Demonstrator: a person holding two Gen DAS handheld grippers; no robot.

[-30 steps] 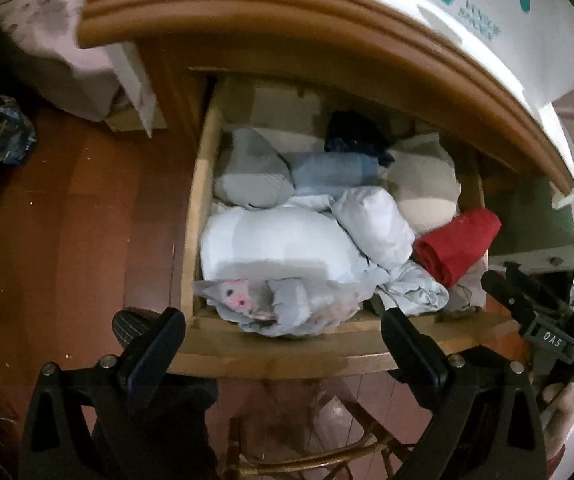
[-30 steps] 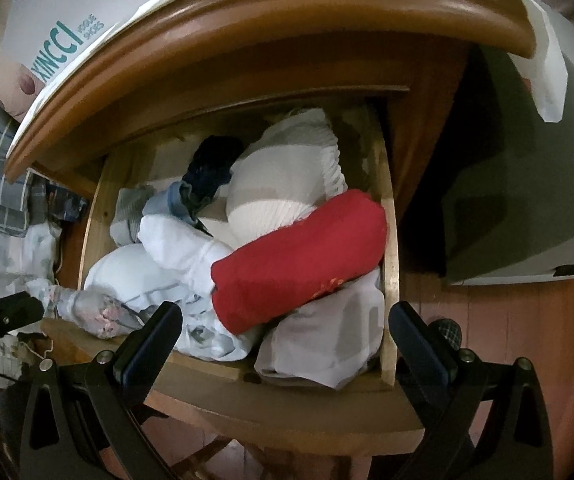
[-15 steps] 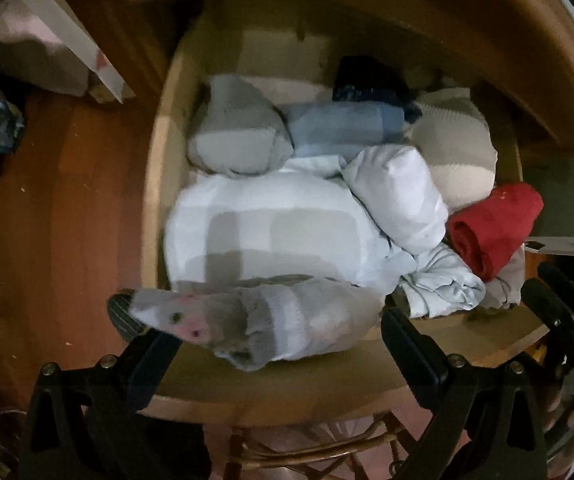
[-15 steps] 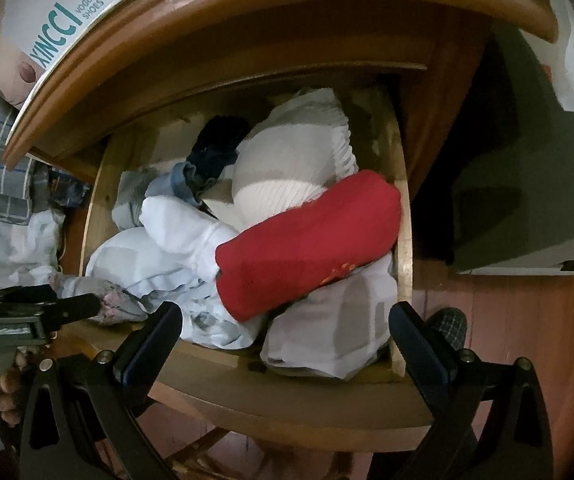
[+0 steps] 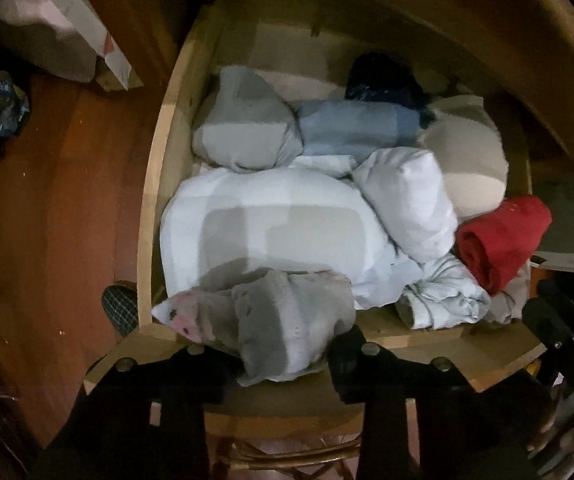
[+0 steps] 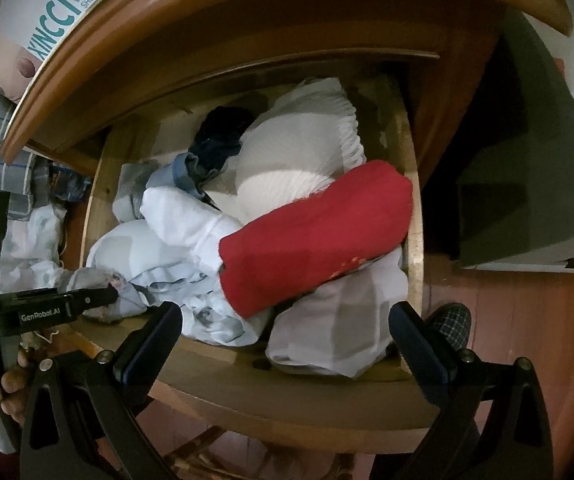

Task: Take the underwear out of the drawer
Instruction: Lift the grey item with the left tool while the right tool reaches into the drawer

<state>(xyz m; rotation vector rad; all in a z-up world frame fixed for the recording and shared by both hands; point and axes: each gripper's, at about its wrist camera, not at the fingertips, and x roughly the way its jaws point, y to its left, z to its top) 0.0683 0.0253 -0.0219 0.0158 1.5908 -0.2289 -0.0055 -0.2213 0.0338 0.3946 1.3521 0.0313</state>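
While the left claw [image 5: 283, 354] has just been closing on the grey underwear [image 5: 283, 320] at lower centre, lift straight up from the drawer [image 5: 159, 184]; right claw [image 6: 287, 336] hangs open, empty.

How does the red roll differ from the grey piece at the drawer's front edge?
The red roll is one plain colour; the grey piece is grey and white with a pink-spotted tip. The red roll is tightly rolled, the grey piece loosely crumpled. The red roll lies untouched at the drawer's right side; the grey piece sits at the front left, pinched by the left gripper, whose jaws have just been closing. Both are soft cloth in the same drawer.
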